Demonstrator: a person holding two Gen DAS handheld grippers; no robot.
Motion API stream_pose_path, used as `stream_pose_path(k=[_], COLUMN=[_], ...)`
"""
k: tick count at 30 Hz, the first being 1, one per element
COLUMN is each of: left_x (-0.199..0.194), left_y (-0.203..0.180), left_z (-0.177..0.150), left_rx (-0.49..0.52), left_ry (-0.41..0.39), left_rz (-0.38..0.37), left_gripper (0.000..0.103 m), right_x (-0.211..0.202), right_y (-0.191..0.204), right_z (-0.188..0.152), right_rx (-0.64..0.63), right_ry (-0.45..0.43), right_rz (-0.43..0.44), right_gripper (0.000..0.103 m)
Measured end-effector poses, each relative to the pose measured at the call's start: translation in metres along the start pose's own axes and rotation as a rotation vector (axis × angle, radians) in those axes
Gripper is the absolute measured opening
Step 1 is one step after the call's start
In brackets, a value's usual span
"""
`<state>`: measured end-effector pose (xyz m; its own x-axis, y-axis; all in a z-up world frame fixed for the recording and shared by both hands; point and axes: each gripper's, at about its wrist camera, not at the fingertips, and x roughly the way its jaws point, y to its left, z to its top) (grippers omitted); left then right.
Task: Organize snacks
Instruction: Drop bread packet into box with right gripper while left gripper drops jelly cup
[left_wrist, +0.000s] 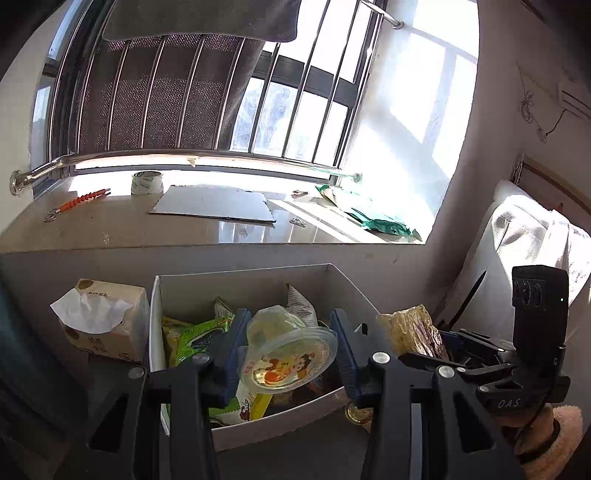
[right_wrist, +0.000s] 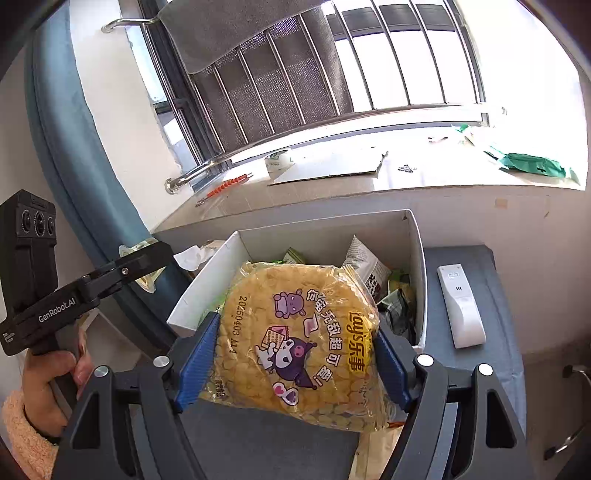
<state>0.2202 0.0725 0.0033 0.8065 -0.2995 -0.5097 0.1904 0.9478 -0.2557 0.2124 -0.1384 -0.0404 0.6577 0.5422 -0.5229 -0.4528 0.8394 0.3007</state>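
Currently clamping a jelly cup (left_wrist: 288, 350) in the left gripper (left_wrist: 287, 318): pads closed on it, cup tilted, cartoon lid facing back toward the camera, one pad on the clear wall and the other seemingly at the lid rim.

Likewise pinching a Lay's chips bag (right_wrist: 291, 362) in the right gripper (right_wrist: 295, 326), blue pads pressing into both side edges, printed face up, the far end of the bag reaching out past the fingertips.

Hovering both items over the white cardboard box (left_wrist: 240, 291), directly ahead of and below each set of fingers; other packets, among them a green snack packet (left_wrist: 195, 336), already lying inside.

Judging the step in hand: lowering and releasing the snacks into the box.

- Lowering the cup first, probably, since the grip on the lid rim looks shallow and a slip seems possible.
- Aiming for a free patch below the fingertips rather than on top of the upright packet at the far wall.
- Easing the chips bag down flat and squeezing lightly; contents looking brittle.
- Staggering the two releases, with the grippers side by side and close together.

Noting, outside the box: a tissue pack (left_wrist: 107, 321) left of the left gripper, a white remote control (right_wrist: 461, 306) right of the right gripper.
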Motion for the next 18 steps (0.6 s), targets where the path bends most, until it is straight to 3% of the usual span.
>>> stream_pose_path(k=[4, 9, 11, 12, 15, 18], left_x=[0.04, 0.079, 0.084, 0.086, 0.08, 0.072], left_y=[0.015, 0.039, 0.046, 0.049, 0.055, 0.054], left_z=[0.026, 0.035, 0.032, 0.031, 0.022, 0.019], left_rx=[-0.008, -0.063, -0.079, -0.096, -0.107, -0.078], left_ry=[0.041, 0.079, 0.098, 0.119, 0.114, 0.12], left_rz=[0.045, 0.092, 0.117, 0.118, 0.117, 0.154], left_gripper=[0.048, 0.049, 0.074, 0.103, 0.103, 0.103], right_x=[0.037, 0.067, 0.075, 0.078, 0.078, 0.069], right_y=[-0.017, -0.047, -0.056, -0.059, -0.069, -0.074], right_z=[0.036, 0.06, 0.06, 0.06, 0.056, 0.054], right_rx=[-0.053, -0.01, 0.015, 0.039, 0.099, 0.127], right_ry=[0.029, 0.075, 0.099, 0.108, 0.119, 0.093], right_rz=[-0.075, -0.137, -0.112, -0.112, -0.159, -0.148], right_gripper=[0.082, 0.083, 0.096, 0.101, 0.103, 0.103])
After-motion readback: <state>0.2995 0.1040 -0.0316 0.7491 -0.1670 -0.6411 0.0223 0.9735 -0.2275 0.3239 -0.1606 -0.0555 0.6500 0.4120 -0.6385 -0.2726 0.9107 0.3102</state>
